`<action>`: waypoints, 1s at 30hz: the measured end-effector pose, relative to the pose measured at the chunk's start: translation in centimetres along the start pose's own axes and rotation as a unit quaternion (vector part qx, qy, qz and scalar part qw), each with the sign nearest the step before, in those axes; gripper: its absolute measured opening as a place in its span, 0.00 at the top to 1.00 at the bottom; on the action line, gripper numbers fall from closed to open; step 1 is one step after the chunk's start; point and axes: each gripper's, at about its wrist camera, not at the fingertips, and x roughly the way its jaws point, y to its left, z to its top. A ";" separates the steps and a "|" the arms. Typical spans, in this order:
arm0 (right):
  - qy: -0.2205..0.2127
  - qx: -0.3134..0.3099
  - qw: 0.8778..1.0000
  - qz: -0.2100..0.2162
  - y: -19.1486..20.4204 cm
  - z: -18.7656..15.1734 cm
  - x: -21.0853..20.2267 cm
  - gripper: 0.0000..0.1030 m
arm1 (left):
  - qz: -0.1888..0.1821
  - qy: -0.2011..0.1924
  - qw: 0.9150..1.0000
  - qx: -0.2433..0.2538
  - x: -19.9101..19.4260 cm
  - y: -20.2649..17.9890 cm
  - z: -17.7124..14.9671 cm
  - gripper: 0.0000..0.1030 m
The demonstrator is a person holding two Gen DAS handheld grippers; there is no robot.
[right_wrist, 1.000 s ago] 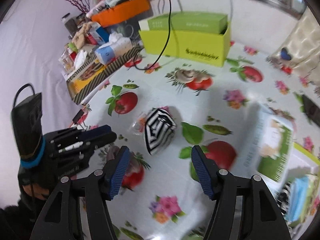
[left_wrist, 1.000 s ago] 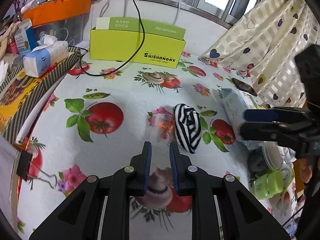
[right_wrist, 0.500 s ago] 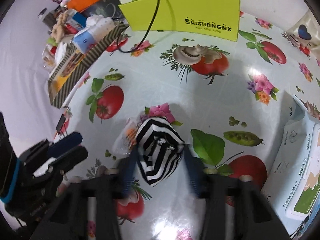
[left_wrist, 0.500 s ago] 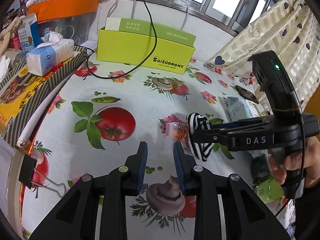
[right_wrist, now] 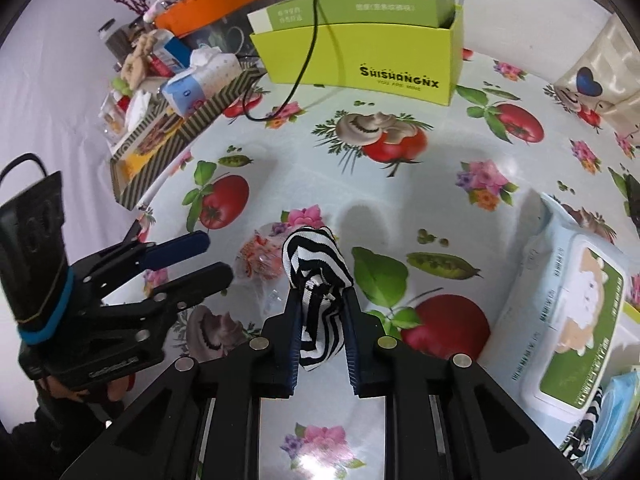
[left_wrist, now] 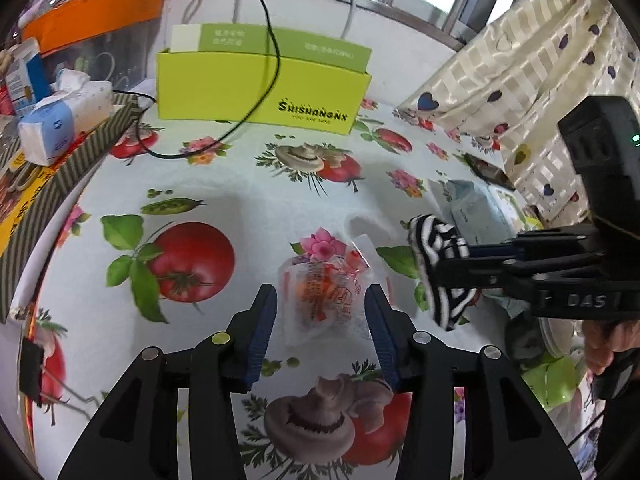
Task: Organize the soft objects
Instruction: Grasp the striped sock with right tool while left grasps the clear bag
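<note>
My right gripper (right_wrist: 320, 308) is shut on a rolled black-and-white striped sock (right_wrist: 318, 276) and holds it just above the table; the sock also shows in the left wrist view (left_wrist: 440, 264), with the right gripper (left_wrist: 452, 268) coming in from the right. My left gripper (left_wrist: 320, 316) is open, its fingers either side of a clear plastic packet with orange print (left_wrist: 326, 288) that lies on the tablecloth. In the right wrist view the packet (right_wrist: 260, 260) lies left of the sock, with the left gripper (right_wrist: 200, 258) beside it.
A lime-green box (left_wrist: 260, 88) stands at the back with a black cable (left_wrist: 256, 108) over it. A tissue pack (left_wrist: 64, 120) and clutter sit on the left. A wet-wipes pack (right_wrist: 572, 304) lies to the right. A green cup (left_wrist: 556, 380) is at the right edge.
My right gripper has shut on the striped sock and lifted it off the table to the right. My left gripper has opened wide and moved up around the plastic packet.
</note>
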 end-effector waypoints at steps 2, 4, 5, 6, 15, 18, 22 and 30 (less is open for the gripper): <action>-0.002 0.004 1.000 0.001 -0.4 -0.2 -0.2 0.82 | 0.002 0.006 1.000 0.014 0.6 -0.4 0.0 0.52; -0.003 0.005 1.000 0.000 -0.6 -0.3 -0.3 0.82 | 0.007 0.017 1.000 0.016 1.5 -0.6 -0.1 0.51; -0.003 0.006 1.000 0.002 -0.8 -0.3 -0.3 0.82 | 0.009 0.021 1.000 0.015 1.8 -0.6 -0.1 0.51; -0.003 0.006 1.000 0.002 -0.9 -0.4 -0.3 0.82 | 0.009 0.025 1.000 0.016 2.2 -0.7 -0.1 0.51; -0.004 0.001 1.000 0.008 -0.4 -1.1 -0.5 0.82 | 0.025 0.027 0.999 0.018 3.2 -1.2 -0.8 0.80; -0.008 0.000 1.000 0.011 -0.1 -1.4 -0.9 0.82 | 0.026 0.022 0.999 0.019 3.0 -1.3 -0.8 0.88; -0.017 -0.003 1.000 0.013 0.3 -2.0 -2.0 0.82 | 0.025 0.004 0.999 0.020 1.5 -1.7 -1.0 0.91; -0.049 -0.017 0.998 0.024 1.8 -5.0 -5.2 0.82 | 0.004 -0.031 0.999 0.021 -3.1 -3.8 -2.8 0.91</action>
